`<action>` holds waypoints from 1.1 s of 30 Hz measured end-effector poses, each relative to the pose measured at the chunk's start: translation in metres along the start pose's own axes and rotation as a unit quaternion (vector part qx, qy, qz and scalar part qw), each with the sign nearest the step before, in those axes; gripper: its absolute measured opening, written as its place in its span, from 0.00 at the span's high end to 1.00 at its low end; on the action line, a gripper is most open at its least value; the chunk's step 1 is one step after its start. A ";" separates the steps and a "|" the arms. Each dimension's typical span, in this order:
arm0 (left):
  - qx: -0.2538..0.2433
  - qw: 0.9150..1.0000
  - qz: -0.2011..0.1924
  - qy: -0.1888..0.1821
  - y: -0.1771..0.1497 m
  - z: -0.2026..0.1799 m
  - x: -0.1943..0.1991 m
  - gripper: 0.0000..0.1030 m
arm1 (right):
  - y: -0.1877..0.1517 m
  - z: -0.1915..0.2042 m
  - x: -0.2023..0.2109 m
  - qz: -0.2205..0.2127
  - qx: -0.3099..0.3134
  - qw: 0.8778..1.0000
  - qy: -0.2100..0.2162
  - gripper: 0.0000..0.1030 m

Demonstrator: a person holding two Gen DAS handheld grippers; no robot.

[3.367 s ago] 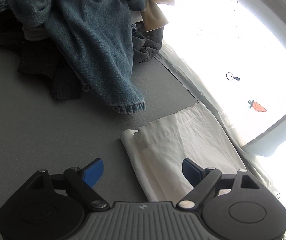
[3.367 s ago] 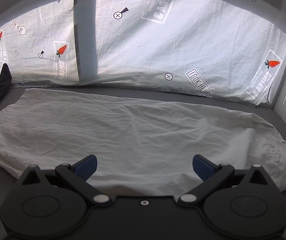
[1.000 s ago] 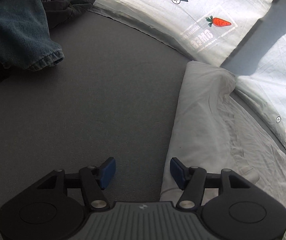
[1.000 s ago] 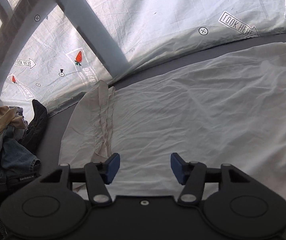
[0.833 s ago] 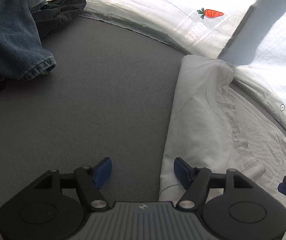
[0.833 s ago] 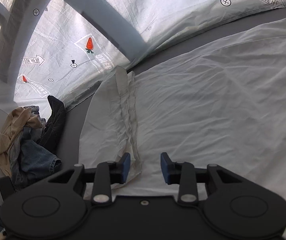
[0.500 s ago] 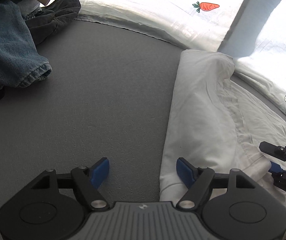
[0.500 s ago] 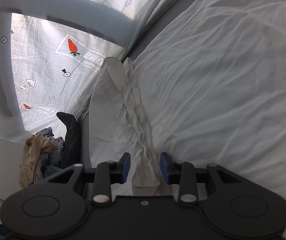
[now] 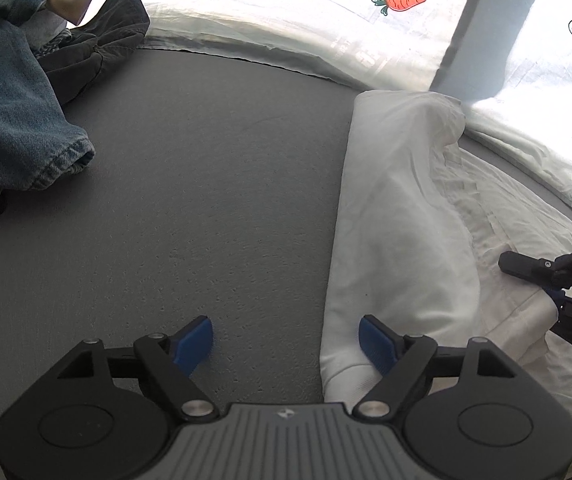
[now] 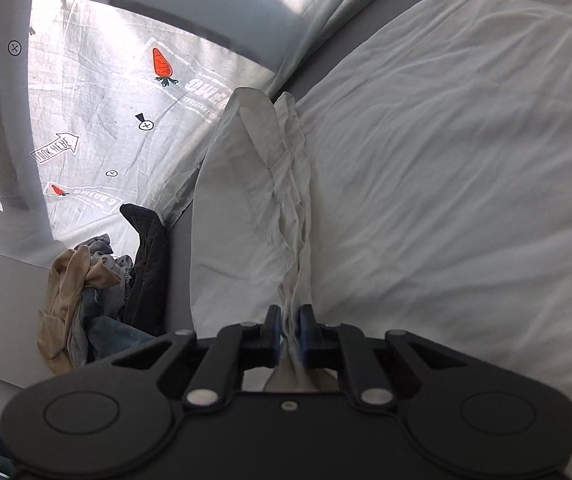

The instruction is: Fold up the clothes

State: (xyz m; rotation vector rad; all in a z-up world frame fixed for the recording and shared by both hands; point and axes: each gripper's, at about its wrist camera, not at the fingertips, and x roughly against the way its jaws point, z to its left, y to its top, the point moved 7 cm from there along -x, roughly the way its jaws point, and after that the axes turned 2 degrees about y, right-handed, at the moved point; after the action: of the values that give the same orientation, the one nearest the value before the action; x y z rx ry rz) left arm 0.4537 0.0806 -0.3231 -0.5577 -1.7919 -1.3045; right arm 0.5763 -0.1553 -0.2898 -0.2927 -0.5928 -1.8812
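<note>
A white garment lies spread on the grey table, its left end folded over. It fills the right wrist view. My right gripper is shut on a bunched white hem of this garment. It shows in the left wrist view at the right edge, pinching the cloth. My left gripper is open, low at the garment's near left corner. Its right fingertip rests on the white cloth and its left fingertip is over bare table.
A pile of clothes with blue jeans and a dark garment lies at the table's far left; it shows in the right wrist view. A white printed curtain hangs behind the table.
My right gripper has closed on the garment's hem, which it straddled half a second ago. My left gripper has opened a little wider and stayed at the near corner.
</note>
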 end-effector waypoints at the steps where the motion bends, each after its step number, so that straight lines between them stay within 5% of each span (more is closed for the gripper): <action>1: -0.002 1.000 0.000 -0.001 0.000 0.000 0.000 0.19 | 0.000 0.002 0.006 -0.012 0.001 1.000 0.004 0.91; 10: -0.030 0.999 0.012 -0.005 0.000 -0.013 0.006 0.19 | -0.007 0.000 0.086 -0.090 0.061 0.994 -0.024 1.00; 13: -0.038 0.999 0.015 -0.012 -0.004 -0.018 0.009 0.19 | -0.013 -0.020 0.115 -0.122 0.012 0.992 -0.019 1.00; 19: -0.030 0.999 0.025 -0.014 -0.011 -0.016 0.005 0.18 | -0.021 -0.042 0.097 -0.076 -0.015 0.996 -0.049 0.93; 23: -0.040 0.999 0.027 -0.006 -0.012 -0.019 0.004 0.17 | -0.022 -0.035 0.069 -0.046 -0.010 0.998 -0.049 0.69; 31: -0.060 0.998 0.030 0.004 -0.015 -0.027 -0.003 0.06 | -0.009 -0.031 0.039 -0.018 -0.011 0.999 -0.036 0.65; 33: -0.064 0.997 0.031 0.007 -0.016 -0.029 -0.004 0.05 | -0.005 -0.028 0.036 -0.017 -0.012 1.000 -0.020 0.73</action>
State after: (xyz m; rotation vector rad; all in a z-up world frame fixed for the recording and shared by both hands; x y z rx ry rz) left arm 0.4547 0.0484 -0.3315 -0.6673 -1.6754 -1.3837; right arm 0.5597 -0.1973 -0.2983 -0.3373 -0.6059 -1.9197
